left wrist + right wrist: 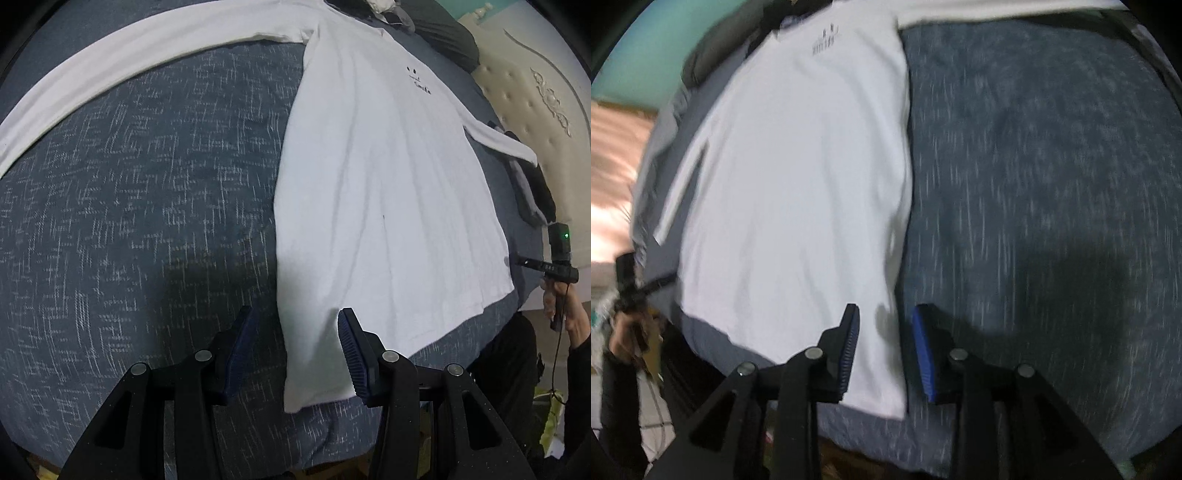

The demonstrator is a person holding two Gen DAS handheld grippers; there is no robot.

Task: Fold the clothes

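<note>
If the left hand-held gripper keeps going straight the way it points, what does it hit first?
Probably the bottom corner of the white shirt, which lies between the open fingers of the left hand-held gripper, with the blue bedspread right under it. Depth is unclear.

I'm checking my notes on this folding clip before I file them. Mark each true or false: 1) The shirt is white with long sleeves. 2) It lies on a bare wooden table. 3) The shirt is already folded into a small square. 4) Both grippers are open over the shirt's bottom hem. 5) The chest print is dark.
1) True: the white shirt has long sleeves.
2) False: it lies on a blue speckled bedspread.
3) False: it is spread flat, one sleeve stretched out sideways.
4) True: the left gripper and right gripper stand open at the hem.
5) True: the chest print is dark.
</note>
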